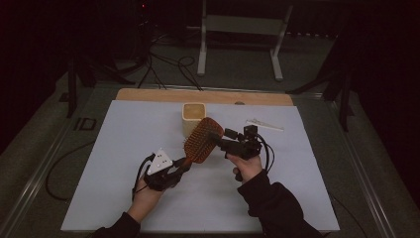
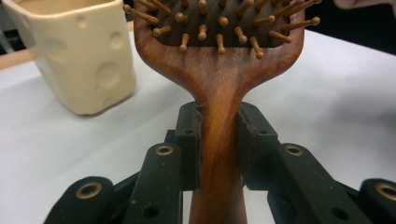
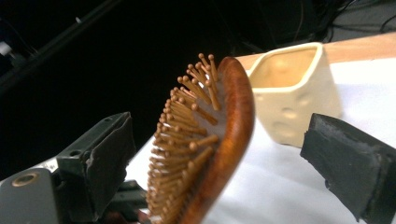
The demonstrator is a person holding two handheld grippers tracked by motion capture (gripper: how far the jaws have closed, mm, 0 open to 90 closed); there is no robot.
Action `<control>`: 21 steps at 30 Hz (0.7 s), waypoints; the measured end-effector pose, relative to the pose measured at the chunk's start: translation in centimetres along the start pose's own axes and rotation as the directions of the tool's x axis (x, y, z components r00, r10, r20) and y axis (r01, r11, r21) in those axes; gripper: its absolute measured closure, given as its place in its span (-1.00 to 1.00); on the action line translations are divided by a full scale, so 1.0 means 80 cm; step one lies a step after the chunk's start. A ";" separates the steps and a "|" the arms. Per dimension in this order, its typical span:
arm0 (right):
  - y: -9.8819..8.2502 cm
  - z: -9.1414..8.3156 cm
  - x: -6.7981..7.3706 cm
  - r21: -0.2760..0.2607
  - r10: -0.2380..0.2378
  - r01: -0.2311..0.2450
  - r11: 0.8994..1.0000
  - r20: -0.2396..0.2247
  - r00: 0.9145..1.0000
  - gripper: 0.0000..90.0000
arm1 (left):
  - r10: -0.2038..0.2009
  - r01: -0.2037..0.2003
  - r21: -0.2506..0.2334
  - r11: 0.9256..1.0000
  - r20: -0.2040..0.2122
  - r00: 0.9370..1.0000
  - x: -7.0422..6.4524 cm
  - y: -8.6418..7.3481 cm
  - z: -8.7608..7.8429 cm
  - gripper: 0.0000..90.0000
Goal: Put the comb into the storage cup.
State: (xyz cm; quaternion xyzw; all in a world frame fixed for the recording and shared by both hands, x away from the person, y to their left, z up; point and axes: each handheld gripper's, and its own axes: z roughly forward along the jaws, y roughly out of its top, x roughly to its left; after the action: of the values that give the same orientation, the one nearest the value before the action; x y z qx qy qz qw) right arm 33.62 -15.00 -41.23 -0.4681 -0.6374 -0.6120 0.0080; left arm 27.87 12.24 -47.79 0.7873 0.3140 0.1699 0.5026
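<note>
Left gripper clamps wooden paddle hairbrush handle, held mid-air near cream cup. Right gripper jaws wide around brush head, not gripping. Likely handover pending.

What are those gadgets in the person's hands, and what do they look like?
Two handheld black grippers. The left gripper carries a grey three-cornered plate with dark dots; the right gripper is all black. Black cables loop from both. Jaws end in flat black pads on arms with brass-ringed holes. Dark long sleeves.
</note>
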 end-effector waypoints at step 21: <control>-0.011 0.031 -0.003 0.062 0.193 -0.190 0.980 -0.043 0.980 0.03 | 0.014 -0.014 0.006 1.000 0.014 1.000 -0.006 -0.002 0.007 0.63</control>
State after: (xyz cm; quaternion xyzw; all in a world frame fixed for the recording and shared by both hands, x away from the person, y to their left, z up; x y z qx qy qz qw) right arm 34.64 -13.05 -42.67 -0.5119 -0.6064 -0.6009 0.0959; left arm 27.78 11.57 -48.12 0.7922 0.3057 0.1669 0.5011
